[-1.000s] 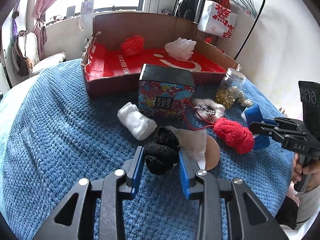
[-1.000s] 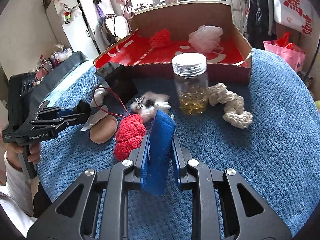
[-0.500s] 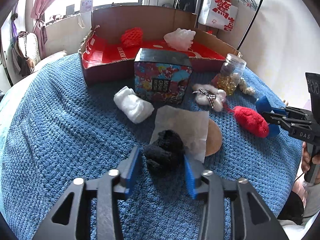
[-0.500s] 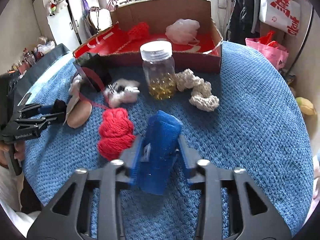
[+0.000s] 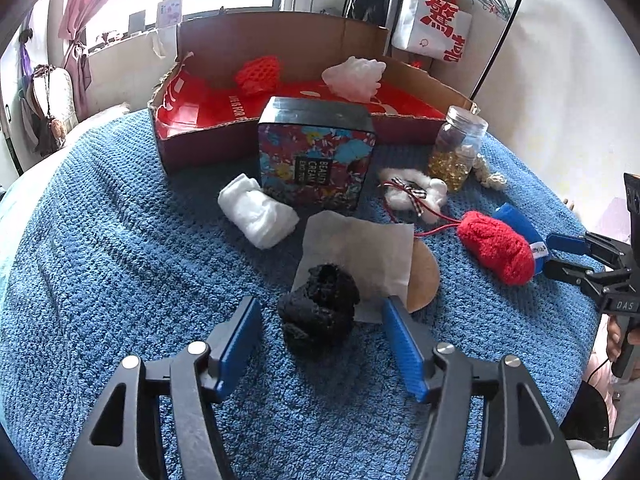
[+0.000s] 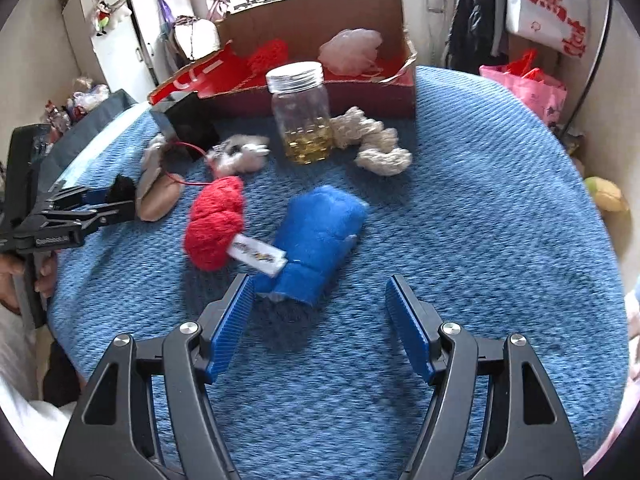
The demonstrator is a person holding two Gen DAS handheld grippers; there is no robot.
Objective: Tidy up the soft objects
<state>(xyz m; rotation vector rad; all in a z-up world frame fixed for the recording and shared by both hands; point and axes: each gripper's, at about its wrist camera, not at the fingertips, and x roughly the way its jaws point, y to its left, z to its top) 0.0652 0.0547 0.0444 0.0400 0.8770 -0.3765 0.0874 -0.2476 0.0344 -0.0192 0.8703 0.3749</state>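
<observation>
Both grippers are letting go of what they were clamping a second ago: the left gripper [image 5: 320,340] is standing with its fingers released around the black fuzzy knitted lump [image 5: 319,314], and the right gripper [image 6: 320,320] is spread wide behind the blue plush rolled cloth [image 6: 316,240], which was upright between its pads and is now lying flat.

From the right fingers, the blue roll is sitting at about twelve o'clock, its long axis running from seven toward one o'clock, its near end just beside the left pad [image 6: 232,324]. The red knitted yarn bundle [image 6: 216,224] is lying at ten o'clock, touching the roll's white tag. The black lump is resting between the left fingers, partly on a grey paper sheet [image 5: 356,248].

Everything is lying on a blue knitted blanket [image 6: 460,208]. At twelve o'clock the open cardboard box with a red lining [image 5: 200,108] is waiting, probably the destination; the right hand appears nearer its open side.
</observation>
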